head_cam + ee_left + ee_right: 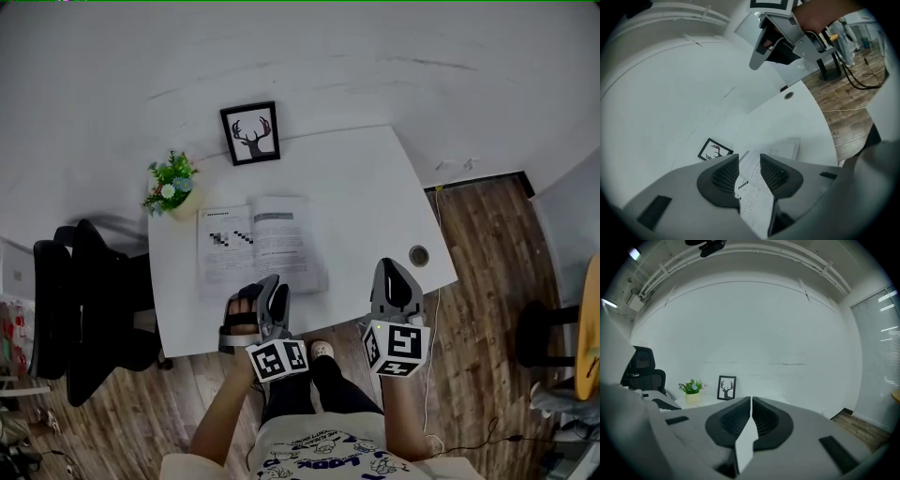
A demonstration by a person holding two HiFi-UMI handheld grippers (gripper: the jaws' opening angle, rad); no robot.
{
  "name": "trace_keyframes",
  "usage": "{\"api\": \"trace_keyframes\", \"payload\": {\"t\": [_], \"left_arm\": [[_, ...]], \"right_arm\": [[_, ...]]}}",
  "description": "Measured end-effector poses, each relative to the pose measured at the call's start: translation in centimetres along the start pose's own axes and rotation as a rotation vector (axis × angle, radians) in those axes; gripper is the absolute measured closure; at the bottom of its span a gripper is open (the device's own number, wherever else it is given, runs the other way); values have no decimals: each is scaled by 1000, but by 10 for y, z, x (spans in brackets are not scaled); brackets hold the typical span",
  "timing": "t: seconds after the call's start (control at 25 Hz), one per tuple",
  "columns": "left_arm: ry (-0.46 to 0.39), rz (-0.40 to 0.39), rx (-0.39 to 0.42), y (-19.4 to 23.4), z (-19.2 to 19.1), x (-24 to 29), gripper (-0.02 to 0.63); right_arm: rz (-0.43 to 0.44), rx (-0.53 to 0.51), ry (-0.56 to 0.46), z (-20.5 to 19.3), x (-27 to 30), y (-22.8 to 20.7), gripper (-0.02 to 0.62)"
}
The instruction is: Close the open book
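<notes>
Just beyond the parted, empty fingers of the left gripper (262,287), the book (258,246) lies open and flat on the white table (356,187), printed pages up, well left of the right gripper (392,272), whose fingers press together on nothing.

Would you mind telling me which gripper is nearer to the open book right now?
Left. The left gripper is at the open book's near edge, pointing at the pages; the right gripper is off to the book's right, above the table's front edge.
</notes>
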State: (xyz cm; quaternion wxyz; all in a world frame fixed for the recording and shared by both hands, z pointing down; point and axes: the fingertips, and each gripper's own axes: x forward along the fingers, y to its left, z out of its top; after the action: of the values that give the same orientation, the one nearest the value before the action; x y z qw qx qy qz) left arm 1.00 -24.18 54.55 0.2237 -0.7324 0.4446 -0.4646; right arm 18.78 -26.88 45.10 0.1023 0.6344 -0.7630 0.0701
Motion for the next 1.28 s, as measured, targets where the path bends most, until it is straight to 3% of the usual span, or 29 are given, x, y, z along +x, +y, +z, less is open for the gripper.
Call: {"api": "trace_keyframes", "payload": {"t": [0.84, 1.28], "left_arm": [[65, -181, 316, -90, -22, 35, 408], [93, -277, 376, -119, -31, 49, 408]], "right_arm": [[-54, 13, 27, -12, -6, -22, 561], [-80, 18, 43, -21, -10, -35, 561]]}}
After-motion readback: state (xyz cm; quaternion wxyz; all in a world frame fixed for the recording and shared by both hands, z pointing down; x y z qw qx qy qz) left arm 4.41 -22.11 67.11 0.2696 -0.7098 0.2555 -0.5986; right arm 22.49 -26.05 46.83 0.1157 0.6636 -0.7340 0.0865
